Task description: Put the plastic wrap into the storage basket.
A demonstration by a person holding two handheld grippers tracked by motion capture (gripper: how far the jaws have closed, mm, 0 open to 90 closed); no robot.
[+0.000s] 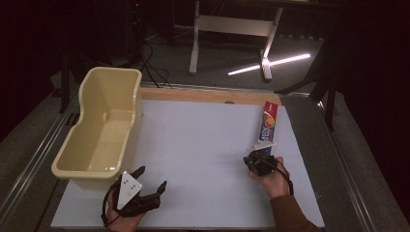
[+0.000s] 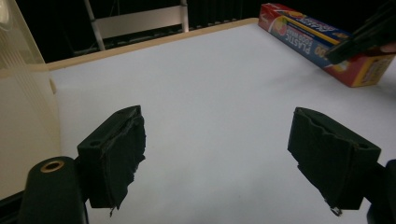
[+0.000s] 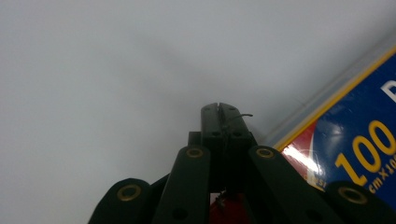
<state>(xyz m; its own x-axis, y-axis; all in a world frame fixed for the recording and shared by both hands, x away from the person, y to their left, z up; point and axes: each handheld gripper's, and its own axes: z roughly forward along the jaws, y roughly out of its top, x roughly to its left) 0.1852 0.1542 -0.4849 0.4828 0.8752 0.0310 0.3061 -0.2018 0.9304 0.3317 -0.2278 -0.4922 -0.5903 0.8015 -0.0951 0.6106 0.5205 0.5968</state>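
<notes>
Right gripper [image 1: 257, 157]: clenched empty, tips beside the long red-and-blue cardboard plastic-wrap box [image 1: 269, 123]
Left gripper [image 1: 151, 180]: released, over the white table [image 1: 203, 135]

Glossy cardboard wrap box [image 1: 268, 124], smooth plastic tub [image 1: 103, 126], matt tabletop [image 1: 193, 145]

open white tabletop [image 1: 203, 145], tub [image 1: 104, 125] blocking left
</notes>
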